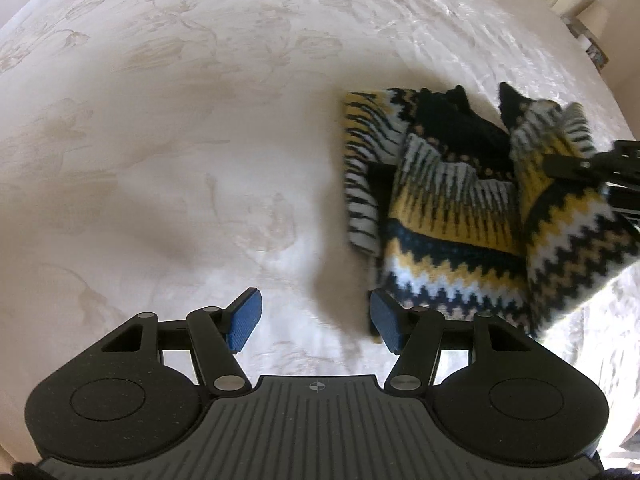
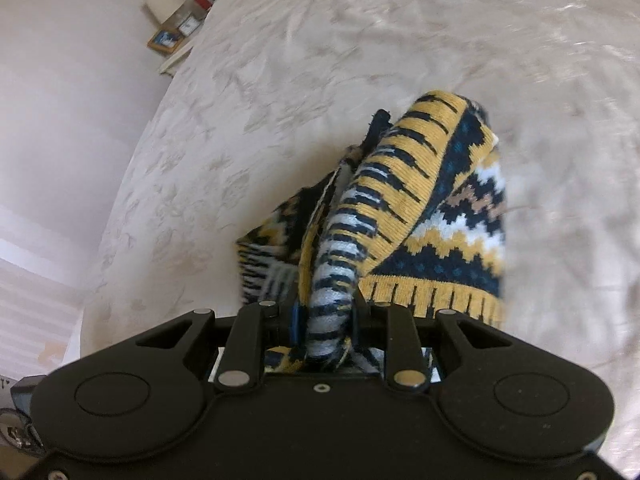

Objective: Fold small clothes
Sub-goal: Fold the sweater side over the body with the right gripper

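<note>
Clearly soft and floppy, the sweater (image 1: 448,216) on the bed (image 1: 180,140) sags from the right gripper (image 2: 326,320) clamped on its bunched edge, while the left gripper (image 1: 316,320) hangs empty, half-open, best gripping another edge.

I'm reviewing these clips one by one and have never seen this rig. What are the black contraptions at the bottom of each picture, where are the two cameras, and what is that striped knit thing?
There is no robot here. A person carries a hand-held gripper in each hand, and each has a wide-angle camera looking forward along its two fingers.

The left camera shows the left hand-held gripper, its blue pads apart with nothing between them, over a cream floral bedspread. A small patterned knit sweater in yellow, navy and white lies partly folded there.

The right camera shows the right hand-held gripper closed on a bunched part of that sweater, lifting it off the bedspread.
</note>
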Demonstrator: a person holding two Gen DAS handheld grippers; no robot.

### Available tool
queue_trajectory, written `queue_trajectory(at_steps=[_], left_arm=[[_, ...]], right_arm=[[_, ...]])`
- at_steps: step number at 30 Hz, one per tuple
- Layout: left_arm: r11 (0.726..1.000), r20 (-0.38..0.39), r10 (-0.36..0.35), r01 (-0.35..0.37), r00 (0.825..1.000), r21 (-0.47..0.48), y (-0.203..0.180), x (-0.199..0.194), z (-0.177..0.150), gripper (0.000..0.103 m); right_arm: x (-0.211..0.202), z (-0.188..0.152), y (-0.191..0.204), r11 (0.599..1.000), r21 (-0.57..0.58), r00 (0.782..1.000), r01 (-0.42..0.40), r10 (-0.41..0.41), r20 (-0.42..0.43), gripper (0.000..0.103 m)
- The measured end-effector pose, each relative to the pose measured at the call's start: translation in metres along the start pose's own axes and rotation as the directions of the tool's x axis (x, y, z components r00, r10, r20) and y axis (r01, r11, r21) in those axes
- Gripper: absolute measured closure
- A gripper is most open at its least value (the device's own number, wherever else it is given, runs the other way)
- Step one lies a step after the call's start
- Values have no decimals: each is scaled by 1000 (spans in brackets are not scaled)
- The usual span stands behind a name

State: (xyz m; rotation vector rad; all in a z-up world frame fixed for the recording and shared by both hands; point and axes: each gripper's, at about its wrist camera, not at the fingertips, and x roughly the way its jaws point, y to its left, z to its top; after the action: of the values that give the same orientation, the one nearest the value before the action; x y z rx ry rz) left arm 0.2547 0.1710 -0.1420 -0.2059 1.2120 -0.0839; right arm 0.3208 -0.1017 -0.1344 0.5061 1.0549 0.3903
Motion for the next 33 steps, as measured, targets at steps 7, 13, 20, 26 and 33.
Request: queue_trajectory(at_steps=[7,13,20,26,33], left_arm=[[1000,-12,-4,4,1000,-2,19,2,5,44],[1000,-24,-10,10,1000,-1,24,6,9,44],[1000,-38,-21,20,999,-10,28,10,10,44],[1000,-37,-26,26,999,-15,30,10,12,44],[998,-40,-59,58,997,-25,33,9,25,44]], right_arm=[[44,-11,31,998,-52,996,39,-43,-73,70],[58,-20,45,992,-106,992,63,-74,-101,69],[66,-28,64,985,-163,989,51,-72,-127,69],[69,-32,66,988,-154,990,-8,-14,-142,65],[37,-45,58,986,-165,998,-15,5,-60,48]])
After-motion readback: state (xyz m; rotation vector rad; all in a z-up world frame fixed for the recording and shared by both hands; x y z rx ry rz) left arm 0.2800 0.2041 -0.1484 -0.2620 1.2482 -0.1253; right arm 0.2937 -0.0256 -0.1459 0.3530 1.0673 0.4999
